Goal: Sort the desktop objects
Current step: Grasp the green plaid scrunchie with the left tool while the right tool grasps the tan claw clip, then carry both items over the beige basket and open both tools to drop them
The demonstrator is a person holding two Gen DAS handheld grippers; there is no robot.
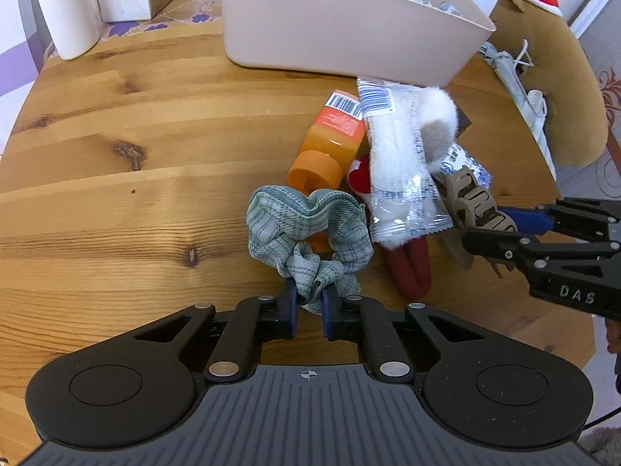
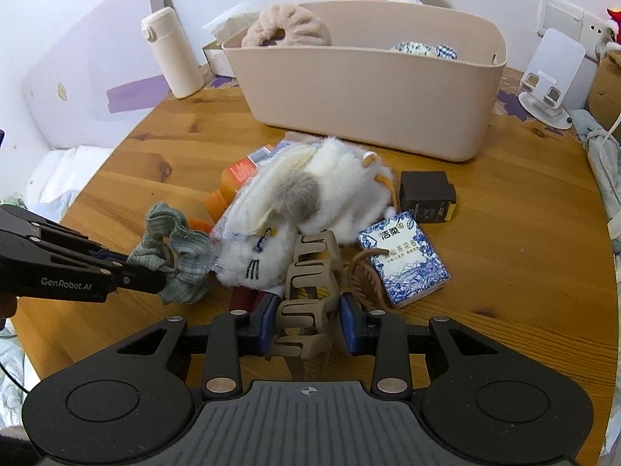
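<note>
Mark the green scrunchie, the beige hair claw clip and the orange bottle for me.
green scrunchie (image 1: 306,229): left wrist view, upper fabric loop.
beige hair claw clip (image 2: 310,291): right wrist view, middle of its teeth.
orange bottle (image 1: 330,136): left wrist view, on its body below the label.

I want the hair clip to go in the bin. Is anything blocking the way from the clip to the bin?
Yes. The right gripper grips the clip, and the white plush pile lies on the table between it and the bin. Lifting over it should clear the way.

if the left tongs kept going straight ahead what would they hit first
Beyond the green scrunchie they already pinch, the left tongs would probably meet the orange bottle lying just behind it; depth is uncertain.
</note>
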